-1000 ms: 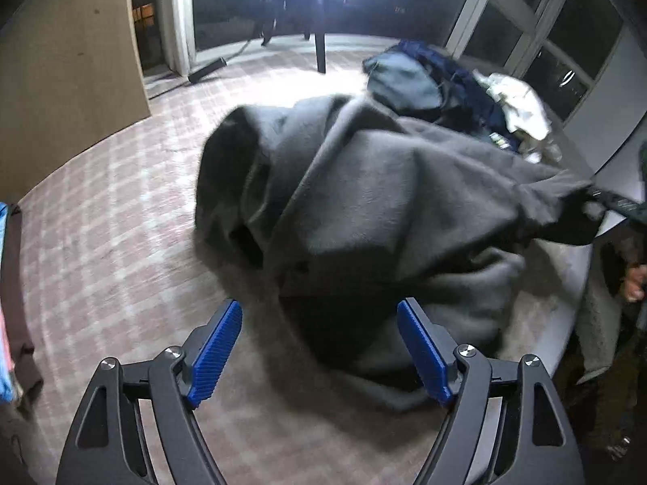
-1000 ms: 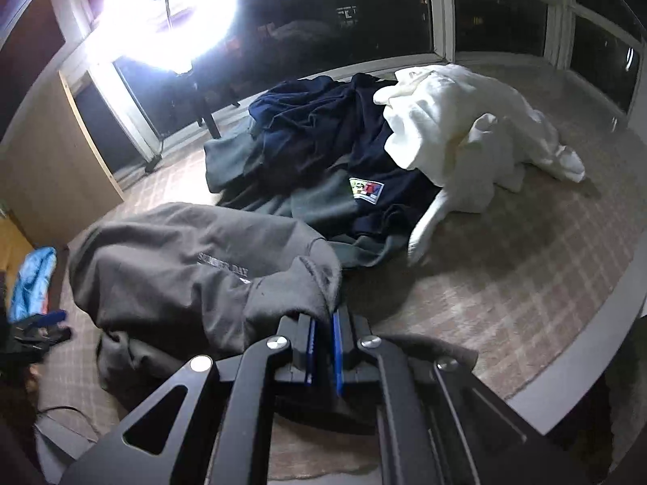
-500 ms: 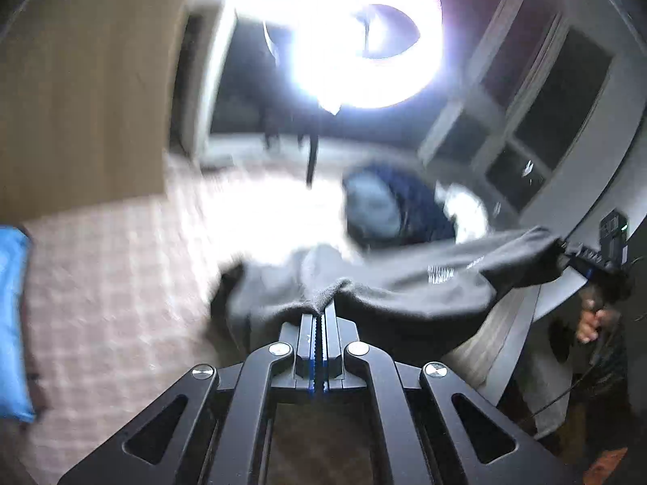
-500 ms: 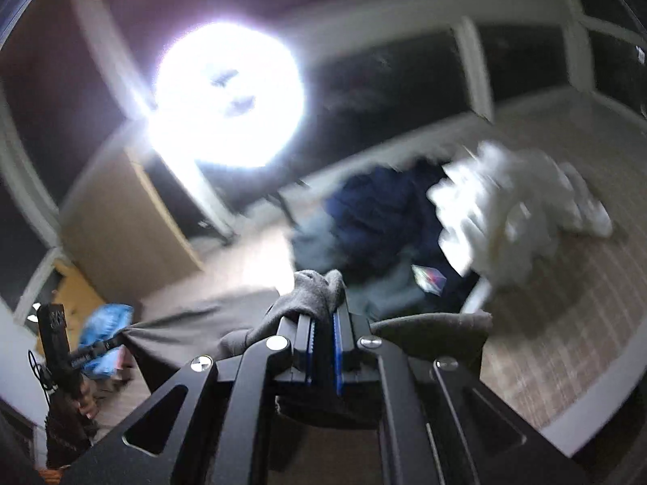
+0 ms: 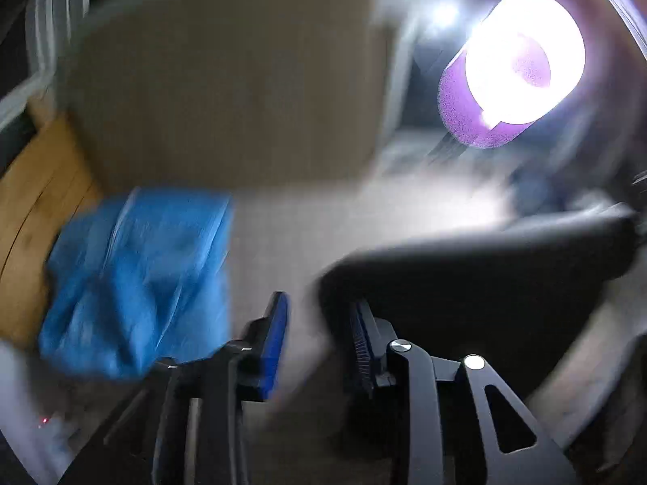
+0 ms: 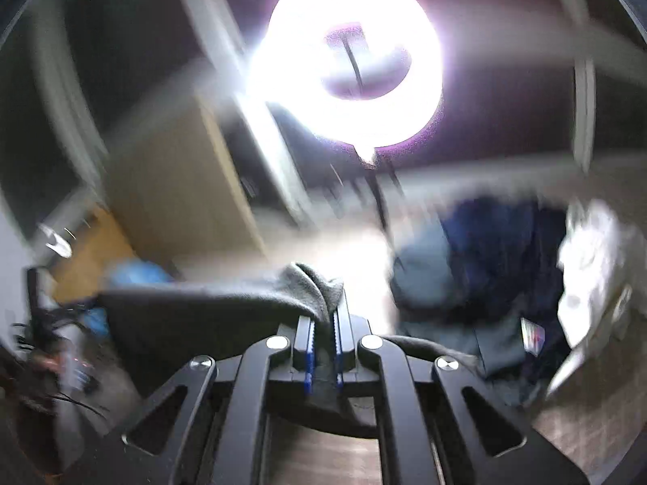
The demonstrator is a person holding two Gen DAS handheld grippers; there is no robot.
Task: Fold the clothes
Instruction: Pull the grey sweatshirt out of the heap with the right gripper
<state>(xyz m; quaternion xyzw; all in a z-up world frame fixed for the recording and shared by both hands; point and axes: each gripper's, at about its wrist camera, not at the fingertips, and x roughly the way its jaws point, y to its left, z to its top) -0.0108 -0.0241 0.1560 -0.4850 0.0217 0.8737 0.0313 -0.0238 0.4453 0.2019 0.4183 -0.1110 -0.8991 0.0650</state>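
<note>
The right claw (image 6: 323,333) is clenched on the dark grey fleece garment (image 6: 210,311) — it hangs leftward, likely to spread it. The left claw (image 5: 319,339), just opening, stands released; the fleece lies just right.

From my station the grey sweatshirt (image 6: 226,303) reads as dark charcoal. Left of it I see a bright blue garment (image 5: 137,279), plain, against an orange-brown wooden surface (image 5: 36,218). Right of the sweatshirt lie a navy garment (image 6: 501,250), with a small red and white patch low on it, and a white garment (image 6: 594,270). Above the sweatshirt, the ring light (image 6: 347,60) burns white with a purple fringe. My claws are black with blue pads (image 5: 277,335). The pale covering under the clothes is too blurred for me to make out a pattern.
</note>
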